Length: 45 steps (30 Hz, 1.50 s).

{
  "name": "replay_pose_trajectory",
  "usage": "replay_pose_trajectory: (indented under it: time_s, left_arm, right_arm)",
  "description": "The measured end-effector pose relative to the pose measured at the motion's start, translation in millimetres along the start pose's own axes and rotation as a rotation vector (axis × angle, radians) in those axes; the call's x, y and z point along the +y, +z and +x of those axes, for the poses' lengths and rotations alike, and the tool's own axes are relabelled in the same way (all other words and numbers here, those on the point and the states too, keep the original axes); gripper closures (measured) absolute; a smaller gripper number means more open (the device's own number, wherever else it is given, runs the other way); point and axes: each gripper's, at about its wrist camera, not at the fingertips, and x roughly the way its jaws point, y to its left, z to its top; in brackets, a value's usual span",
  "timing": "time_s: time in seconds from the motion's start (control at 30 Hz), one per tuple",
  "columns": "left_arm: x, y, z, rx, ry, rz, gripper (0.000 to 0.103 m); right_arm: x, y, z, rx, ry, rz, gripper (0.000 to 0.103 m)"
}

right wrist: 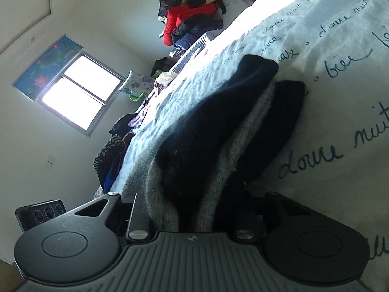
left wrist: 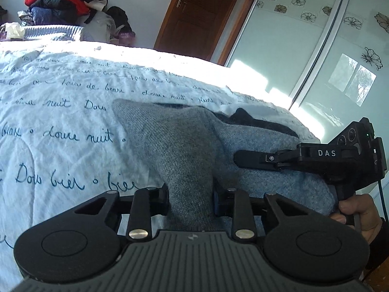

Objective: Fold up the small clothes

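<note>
Left gripper (left wrist: 189, 192) clamped; right gripper (right wrist: 187, 202) likewise, rolled sideways.

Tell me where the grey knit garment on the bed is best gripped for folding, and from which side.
Grip the grey knit garment at its near edge, coming in low from the bed's near side. Both the left gripper and right gripper already pinch bunched fabric there.

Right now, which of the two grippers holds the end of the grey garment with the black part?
The right gripper: black fabric shows on the grey garment between its fingers. The left gripper pinches plain grey knit.
</note>
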Motion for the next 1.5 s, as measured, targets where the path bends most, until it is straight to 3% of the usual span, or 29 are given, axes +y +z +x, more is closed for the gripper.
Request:
replay_pose_trajectory:
  time_s: [0.27, 0.4, 0.47, 0.53, 0.67, 0.8, 0.9, 1.07, 1.1, 1.13, 1.2, 1.23, 1.27, 1.33, 1.43, 1.5]
  left_arm:
    - [8, 62, -42, -0.149, 0.073, 0.061, 0.072]
    - [7, 77, -68, -0.214, 0.118, 0.120, 0.071]
    - [12, 74, -71, -0.177, 0.130, 0.117, 0.069]
    - [23, 61, -64, -0.078, 0.136, 0.075, 0.069]
    - [53, 21, -41, 0.099, 0.145, -0.047, 0.069]
    - [58, 1, -46, 0.107, 0.155, -0.070, 0.065]
    - [61, -4, -57, 0.100, 0.166, -0.080, 0.050]
    - [55, -16, -67, 0.133, 0.188, -0.084, 0.030]
    - [55, -20, -67, 0.139, 0.175, -0.093, 0.030]
    - [56, -23, -64, 0.151, 0.150, -0.107, 0.034]
    - [56, -29, -62, 0.170, 0.109, -0.135, 0.063]
    - [55, -30, -62, 0.175, 0.103, -0.141, 0.075]
    - [55, -29, -65, 0.169, 0.103, -0.149, 0.084]
    - [61, -25, -74, 0.158, 0.067, -0.206, 0.087]
    - [69, -21, -88, 0.158, 0.015, -0.278, 0.087]
    - [72, -24, -92, 0.175, 0.017, -0.278, 0.087]
  right_arm:
    - [54, 36, 15, -0.078, 0.058, -0.111, 0.074]
    - [77, 46, 24, -0.127, 0.138, -0.140, 0.074]
    - [77, 45, 31, -0.120, 0.158, -0.122, 0.074]
    - [68, 39, 44, -0.066, 0.141, -0.061, 0.073]
    - [47, 7, 67, 0.077, 0.006, 0.008, 0.071]
    - [39, -15, 62, 0.108, -0.036, 0.036, 0.062]
    - [40, -21, 44, 0.108, -0.052, 0.018, 0.049]
    - [35, -41, 16, 0.130, -0.057, 0.008, 0.048]
    - [35, -44, 13, 0.131, -0.054, 0.005, 0.048]
    - [37, -47, 11, 0.140, -0.044, -0.010, 0.048]
    - [42, -50, 10, 0.142, -0.064, -0.035, 0.053]
    - [44, -49, 11, 0.146, -0.075, -0.034, 0.072]
    - [45, -49, 11, 0.148, -0.063, -0.018, 0.080]
    - [42, -46, 8, 0.126, -0.023, 0.050, 0.086]
    - [40, -48, -9, 0.080, 0.053, 0.134, 0.087]
    - [40, -54, -17, 0.080, 0.040, 0.144, 0.087]
